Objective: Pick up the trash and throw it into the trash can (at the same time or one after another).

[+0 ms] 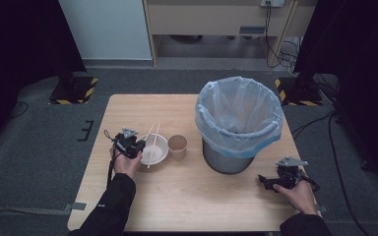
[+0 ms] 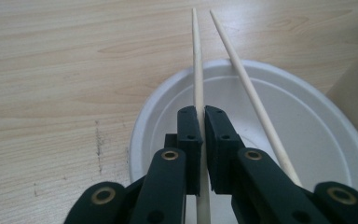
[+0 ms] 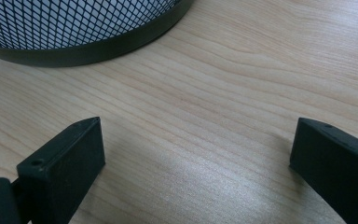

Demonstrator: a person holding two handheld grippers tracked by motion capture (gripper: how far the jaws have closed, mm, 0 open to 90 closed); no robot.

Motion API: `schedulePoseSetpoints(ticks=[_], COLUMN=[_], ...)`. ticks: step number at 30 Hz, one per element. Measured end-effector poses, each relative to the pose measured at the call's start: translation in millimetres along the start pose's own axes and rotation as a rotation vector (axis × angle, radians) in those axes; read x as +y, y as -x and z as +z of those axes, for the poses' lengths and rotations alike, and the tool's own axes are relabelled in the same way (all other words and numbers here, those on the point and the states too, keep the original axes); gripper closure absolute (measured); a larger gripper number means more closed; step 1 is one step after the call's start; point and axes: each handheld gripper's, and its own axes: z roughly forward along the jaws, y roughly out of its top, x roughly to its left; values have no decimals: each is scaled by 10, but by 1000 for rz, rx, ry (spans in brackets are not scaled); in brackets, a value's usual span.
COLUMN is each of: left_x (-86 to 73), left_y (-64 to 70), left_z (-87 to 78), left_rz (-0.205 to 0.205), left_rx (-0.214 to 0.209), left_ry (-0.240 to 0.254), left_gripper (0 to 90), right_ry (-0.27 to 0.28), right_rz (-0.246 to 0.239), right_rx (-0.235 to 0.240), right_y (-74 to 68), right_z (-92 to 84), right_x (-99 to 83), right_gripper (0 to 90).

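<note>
My left gripper [image 2: 201, 116] is shut on one wooden chopstick [image 2: 197, 60], which runs between its pads and out over the far rim of a white paper bowl [image 2: 307, 130]. A second chopstick [image 2: 242, 70] lies loose across the bowl just to the right. From above, the left gripper [image 1: 139, 147] sits at the bowl's [image 1: 160, 153] left edge, with both chopsticks [image 1: 152, 140] resting on the bowl. My right gripper [image 1: 263, 181] rests on the table near the front right, jaws wide apart, nothing between them [image 3: 196, 154].
A brown paper cup [image 1: 177, 146] stands right of the bowl. A mesh waste bin [image 1: 238, 123] lined with a pale blue bag stands right of centre; its black base [image 3: 74, 28] is just beyond the right gripper. The wooden table [image 1: 187, 196] ends close in front of both hands.
</note>
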Motion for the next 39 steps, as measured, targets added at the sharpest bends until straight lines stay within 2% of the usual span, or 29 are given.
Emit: schedulePoseSetpoints(ticks=[4,14,17,18,20,21,24,37,39], left_x=[47,126,164,192,201,221,243,433,480], left_y=[-9,-27,-38,-52,-55,-66,-71,40,78], left_z=[-87,-245,-315,-362,-391,-441,-487,-779,-859], left_rz=[-16,-30,-35,-34,-43,-46,-47,-13,-9], left_rx=[-13,-28,-40,-44,-49,-53,-58,-104,-120], left_ry=[49,109,136,163,167,188,208,330,363], left_gripper=[850,851,851,851,851,851,851,852,852], right_ry=[0,0,0,0,0,0,0,1,0], right_rz=[1,0,0,0,0,0,0,-2,0], right_rx=[0,0,0,0,0,0,0,0,0], right_y=[-1,0,0,0,0,0,0,1,0], right_z=[0,0,0,0,0,0,0,1,0], right_x=[0,0,0,0,0,0,0,0,0], right_gripper=[32,33,33,32,33,32,33,32,32])
